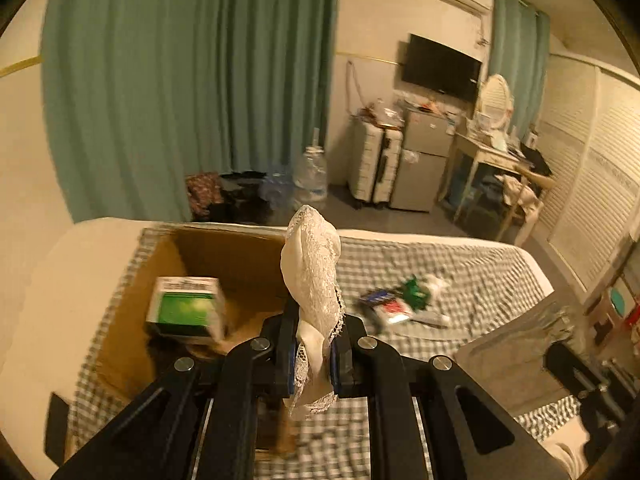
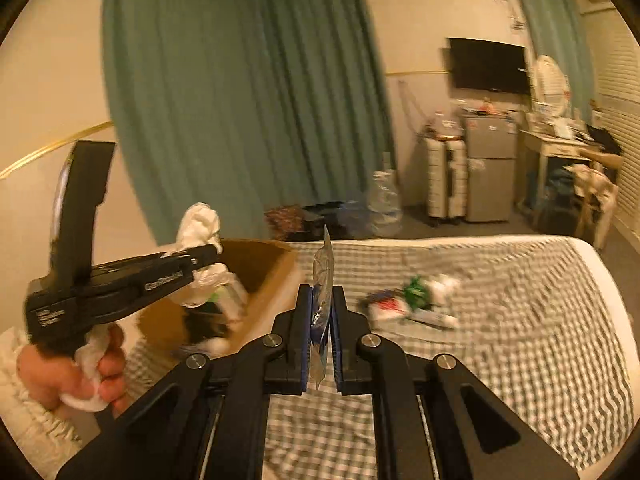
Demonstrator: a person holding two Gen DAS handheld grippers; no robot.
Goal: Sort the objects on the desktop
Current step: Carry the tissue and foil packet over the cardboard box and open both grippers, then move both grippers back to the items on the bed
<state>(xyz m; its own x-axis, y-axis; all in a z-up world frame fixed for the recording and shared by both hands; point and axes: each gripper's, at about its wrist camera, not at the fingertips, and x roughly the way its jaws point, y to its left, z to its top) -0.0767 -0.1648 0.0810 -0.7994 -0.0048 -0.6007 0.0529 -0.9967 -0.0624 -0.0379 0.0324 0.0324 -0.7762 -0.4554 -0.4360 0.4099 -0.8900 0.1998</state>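
Left wrist view: your left gripper [image 1: 314,354] is clenched on one soft, light lace cloth [image 1: 312,272], pinched low, flopping above the cardboard box [image 1: 240,256] with one green carton [image 1: 186,307] inside. Your right gripper [image 2: 321,326] grasps one thin, slippery plastic packet [image 2: 323,280]; hold firm.

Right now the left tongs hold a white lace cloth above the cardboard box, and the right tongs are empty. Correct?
Not quite. The left tongs do grip the lace cloth by the cardboard box, but the right tongs are not empty: the right wrist view shows them shut on a thin clear plastic wrapper.
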